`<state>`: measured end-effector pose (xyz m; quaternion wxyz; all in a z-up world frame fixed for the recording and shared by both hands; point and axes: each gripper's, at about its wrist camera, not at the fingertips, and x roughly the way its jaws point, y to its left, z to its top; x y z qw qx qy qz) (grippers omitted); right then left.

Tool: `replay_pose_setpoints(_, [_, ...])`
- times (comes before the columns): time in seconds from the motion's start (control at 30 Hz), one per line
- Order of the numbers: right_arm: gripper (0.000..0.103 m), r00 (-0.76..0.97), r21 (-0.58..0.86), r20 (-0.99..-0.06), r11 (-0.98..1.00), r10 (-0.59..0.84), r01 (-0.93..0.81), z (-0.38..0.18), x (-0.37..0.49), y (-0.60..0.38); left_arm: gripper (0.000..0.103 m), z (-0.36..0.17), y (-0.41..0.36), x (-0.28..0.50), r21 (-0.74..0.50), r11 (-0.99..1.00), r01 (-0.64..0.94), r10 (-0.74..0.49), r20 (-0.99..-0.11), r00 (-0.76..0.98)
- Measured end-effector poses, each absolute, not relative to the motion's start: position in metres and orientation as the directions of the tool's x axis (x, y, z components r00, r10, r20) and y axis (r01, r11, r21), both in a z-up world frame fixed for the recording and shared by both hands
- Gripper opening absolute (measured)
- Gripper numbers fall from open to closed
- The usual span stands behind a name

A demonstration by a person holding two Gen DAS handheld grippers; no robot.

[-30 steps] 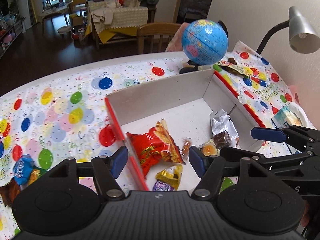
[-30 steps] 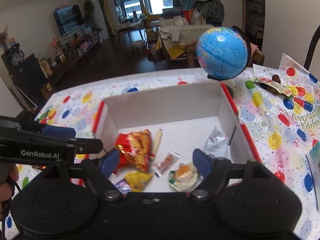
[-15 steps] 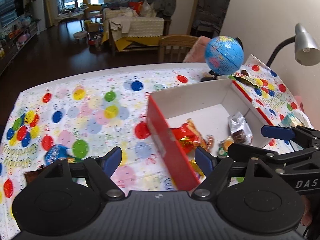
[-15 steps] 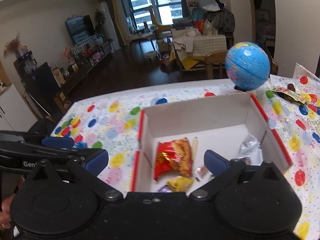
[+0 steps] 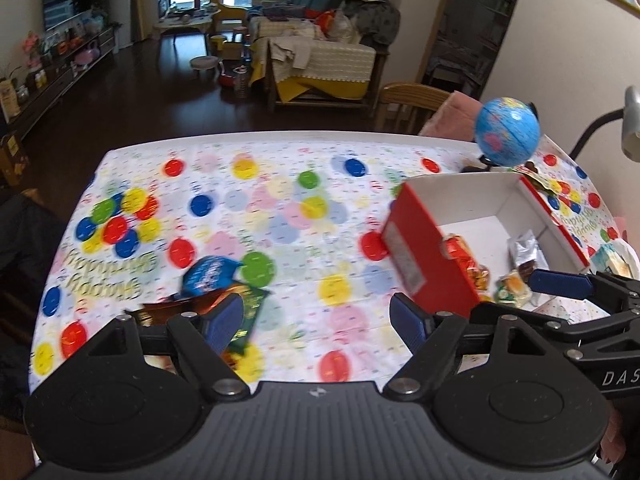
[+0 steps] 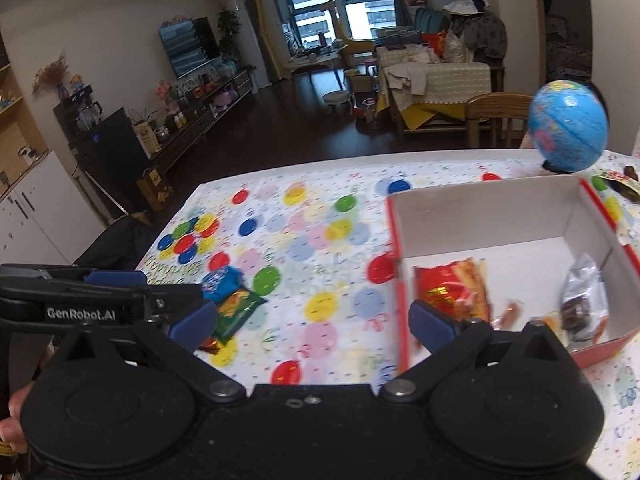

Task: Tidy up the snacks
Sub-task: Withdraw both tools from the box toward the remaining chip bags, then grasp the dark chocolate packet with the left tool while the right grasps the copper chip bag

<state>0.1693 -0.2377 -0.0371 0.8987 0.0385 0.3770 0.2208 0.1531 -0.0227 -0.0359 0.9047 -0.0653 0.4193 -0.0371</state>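
Observation:
A red box with a white inside [image 5: 424,256] [image 6: 480,216] stands on the right of the balloon-print tablecloth. In it lie a red snack bag [image 6: 452,288], a silver packet [image 6: 584,292] and several small wrapped sweets. On the cloth to its left lie a blue packet [image 5: 208,276] [image 6: 220,280], a green packet [image 5: 252,312] [image 6: 236,312] and a brown one partly hidden by my left finger. My left gripper [image 5: 316,320] hovers open just right of these packets, holding nothing. My right gripper [image 6: 312,324] is wide open over the cloth between the packets and the box.
A blue globe [image 5: 508,136] [image 6: 568,128] stands behind the box, with a snack wrapper [image 6: 620,180] beside it. A grey desk lamp [image 5: 632,124] reaches in at the right edge. A wooden chair [image 5: 412,104] stands past the table's far edge. A hand [image 6: 12,420] grips the left tool.
Both grippers have swung left, from over the box's inside to the cloth beside the loose packets. Both sets of jaws have opened wider.

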Motion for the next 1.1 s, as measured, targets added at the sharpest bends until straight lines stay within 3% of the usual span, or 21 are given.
replay_pose_setpoints(0.57, [0.103,0.574,0.235,-0.691,0.887,0.441,-0.398,-0.054,0.152,-0.145,0.08,-0.061,0.075,0.135,-0.143,0.989,-0.036,-0.09,-0.778,0.622])
replay_pose_setpoints(1.1, [0.099,0.512,0.214,-0.746,0.882,0.425,-0.42,-0.091,0.171,-0.072,0.08,-0.125,0.147,0.155,-0.08,0.991,-0.107,-0.01,-0.843,0.539])
